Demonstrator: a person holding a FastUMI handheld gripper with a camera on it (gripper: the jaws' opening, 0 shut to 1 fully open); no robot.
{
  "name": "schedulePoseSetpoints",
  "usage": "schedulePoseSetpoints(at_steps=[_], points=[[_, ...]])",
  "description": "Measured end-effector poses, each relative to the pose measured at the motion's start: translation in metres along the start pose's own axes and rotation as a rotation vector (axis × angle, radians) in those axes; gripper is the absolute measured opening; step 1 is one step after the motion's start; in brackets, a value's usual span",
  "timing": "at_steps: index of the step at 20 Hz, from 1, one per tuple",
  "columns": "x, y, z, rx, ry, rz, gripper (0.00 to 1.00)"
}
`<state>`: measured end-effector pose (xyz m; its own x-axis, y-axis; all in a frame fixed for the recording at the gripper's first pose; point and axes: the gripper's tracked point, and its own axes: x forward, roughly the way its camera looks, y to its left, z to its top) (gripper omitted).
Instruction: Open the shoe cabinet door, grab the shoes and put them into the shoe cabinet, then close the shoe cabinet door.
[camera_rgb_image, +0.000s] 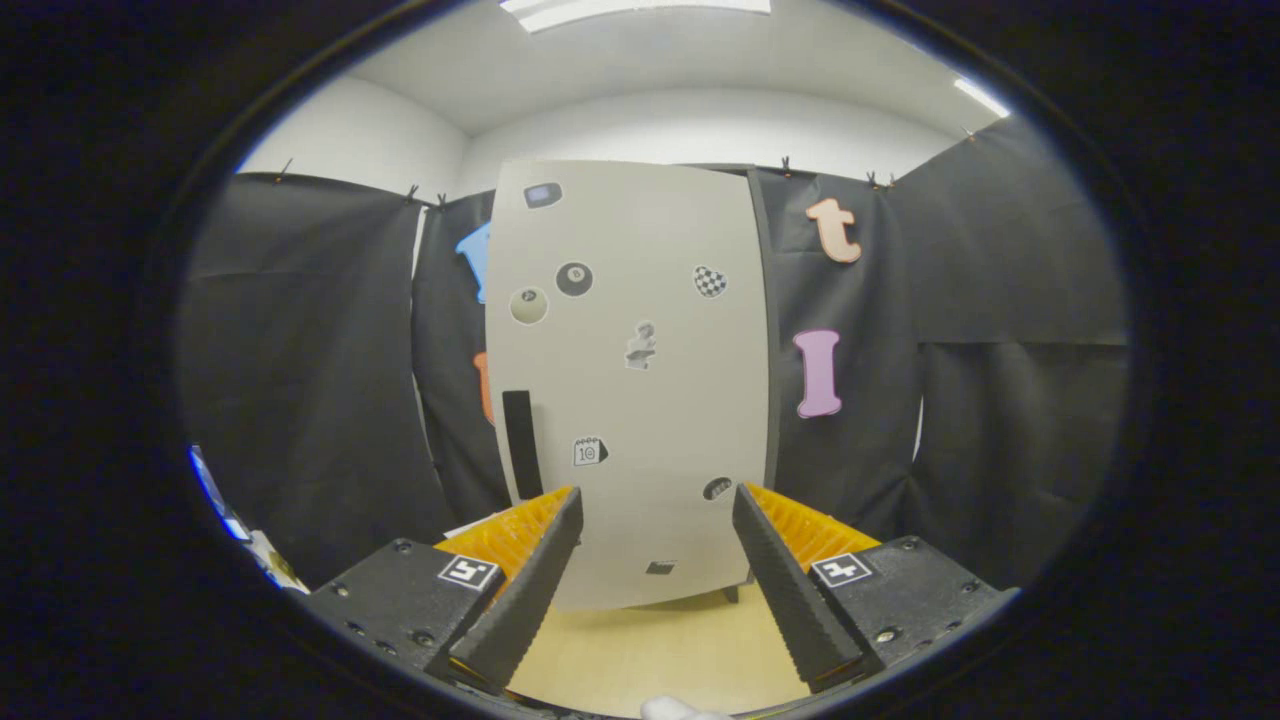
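Straight ahead of us stands the shoe cabinet (640, 400), a tall, pale grey-beige unit whose flat front door faces us squarely, its long axis running upright from the light wooden floor (650, 650) toward the ceiling. We see the door lying flush and closed, with a narrow black vertical handle (521, 444) set near its left edge, low on the panel. Small stickers are scattered across the door: two pool-ball rounds near the upper left, a checkered heart toward the upper right, a grey figure near the middle, and a few more lower down. A dark side edge of the cabinet shows along its right, and a small dark foot shows at the bottom right corner where the cabinet meets the floor. Black cloth hangs behind the cabinet on both sides, under a white wall and ceiling. Our tool (655, 520) is spread wide, its two fingers apart and holding nothing, with the lower part of the door framed between them and the cabinet standing just beyond the fingertips, not touched by either.
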<state>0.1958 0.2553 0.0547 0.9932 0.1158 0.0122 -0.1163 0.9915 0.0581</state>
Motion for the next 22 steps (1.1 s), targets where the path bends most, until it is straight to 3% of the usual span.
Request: schedulePoseSetpoints(at_steps=[9, 22], points=[[-0.057, -0.024, -0.012, 0.017, -0.01, -0.065, 0.99], [-0.068, -0.027, -0.023, 0.002, 0.009, -0.07, 0.99]])
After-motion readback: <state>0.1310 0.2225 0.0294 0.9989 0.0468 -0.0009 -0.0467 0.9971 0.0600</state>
